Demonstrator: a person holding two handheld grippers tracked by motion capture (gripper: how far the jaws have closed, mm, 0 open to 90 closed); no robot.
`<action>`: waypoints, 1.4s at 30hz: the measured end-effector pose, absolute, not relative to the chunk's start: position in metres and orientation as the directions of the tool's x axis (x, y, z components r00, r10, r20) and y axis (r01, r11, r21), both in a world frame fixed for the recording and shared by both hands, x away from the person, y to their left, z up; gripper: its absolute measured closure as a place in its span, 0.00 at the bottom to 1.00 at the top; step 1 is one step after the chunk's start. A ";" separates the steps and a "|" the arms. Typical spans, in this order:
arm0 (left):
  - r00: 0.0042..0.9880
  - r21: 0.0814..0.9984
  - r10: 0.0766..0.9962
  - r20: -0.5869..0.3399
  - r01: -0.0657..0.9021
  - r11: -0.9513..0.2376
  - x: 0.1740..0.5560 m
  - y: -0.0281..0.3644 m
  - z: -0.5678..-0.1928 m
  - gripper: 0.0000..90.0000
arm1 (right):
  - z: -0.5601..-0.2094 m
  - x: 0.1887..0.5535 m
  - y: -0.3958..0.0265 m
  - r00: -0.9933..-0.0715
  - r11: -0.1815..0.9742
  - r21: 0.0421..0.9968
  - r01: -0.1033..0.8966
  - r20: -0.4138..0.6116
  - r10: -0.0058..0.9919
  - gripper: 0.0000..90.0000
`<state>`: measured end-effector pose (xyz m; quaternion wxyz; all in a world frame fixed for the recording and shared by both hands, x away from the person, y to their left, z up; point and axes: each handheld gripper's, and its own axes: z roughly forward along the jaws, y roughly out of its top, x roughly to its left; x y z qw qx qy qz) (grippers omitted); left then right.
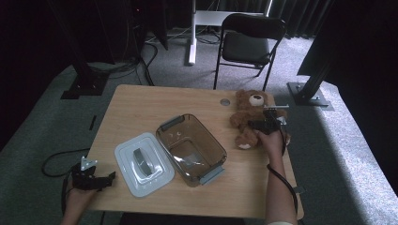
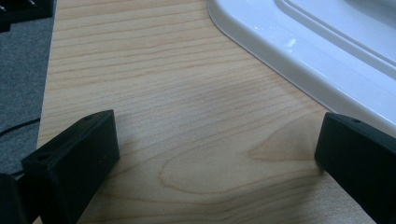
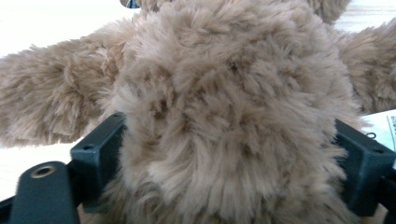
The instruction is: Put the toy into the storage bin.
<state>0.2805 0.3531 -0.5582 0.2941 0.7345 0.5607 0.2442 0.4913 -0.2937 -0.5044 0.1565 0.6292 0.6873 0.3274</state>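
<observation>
A light wooden table [image 1: 141, 105] stands on grey carpet [image 1: 42, 126] in a dark room. Black curtains hang at the back, and a black folding chair [image 1: 248, 44] waits behind the table.

A brown teddy bear [image 1: 247, 115] lies on its back near the far right corner of the table. The right gripper [image 1: 263, 124] is on the bear. Its jaws are wide apart, one on each side of the bear's fluffy tummy [image 3: 233, 116], touching the fur.

In the middle sits a clear brown box [image 1: 190, 147]. Its white lid [image 1: 143, 163] lies just beside it.

The left gripper [image 1: 101, 180] rests at the near left corner, jaws apart over bare wood, holding nothing.
</observation>
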 end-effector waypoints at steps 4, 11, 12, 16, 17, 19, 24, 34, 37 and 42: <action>0.253 0.706 0.967 0.029 0.680 -0.199 0.280 0.353 -0.558 0.00 | -0.504 0.490 -0.290 -0.161 0.010 0.646 0.763 0.175 0.971 0.22; 0.256 0.706 0.966 0.028 0.679 -0.201 0.280 0.353 -0.558 0.00 | -0.500 0.480 -0.292 -0.135 -0.015 0.691 0.723 0.162 0.978 0.59; 0.256 0.706 0.966 0.028 0.679 -0.201 0.280 0.353 -0.558 0.00 | -0.499 0.479 -0.293 -0.133 -0.018 0.695 0.719 0.162 0.978 0.59; 0.253 0.707 0.967 0.027 0.680 -0.197 0.280 0.352 -0.558 0.00 | -0.490 0.468 -0.290 -0.147 -0.002 0.727 0.687 0.141 0.979 0.69; 0.252 0.706 0.967 0.028 0.680 -0.197 0.280 0.352 -0.558 0.00 | -0.488 0.466 -0.289 -0.155 0.008 0.729 0.684 0.136 0.978 0.69; 0.252 0.707 0.967 0.027 0.680 -0.197 0.280 0.352 -0.558 0.00 | -0.484 0.462 -0.289 -0.161 0.010 0.733 0.680 0.135 0.978 0.70; 0.253 0.707 0.967 0.027 0.679 -0.197 0.280 0.352 -0.558 0.00 | -0.469 0.453 -0.287 -0.161 0.004 0.759 0.651 0.134 0.978 0.70; 0.253 0.707 0.967 0.027 0.679 -0.197 0.280 0.352 -0.558 0.00 | -0.429 0.416 -0.282 -0.195 -0.004 0.824 0.566 0.140 0.971 0.70; 0.254 0.707 0.967 0.027 0.679 -0.198 0.280 0.352 -0.558 0.00 | -0.413 0.406 -0.281 -0.213 -0.008 0.846 0.533 0.144 0.966 0.70; 0.254 0.706 0.967 0.027 0.679 -0.198 0.280 0.352 -0.558 0.00 | -0.387 0.386 -0.272 -0.257 0.006 0.877 0.480 0.135 0.957 0.70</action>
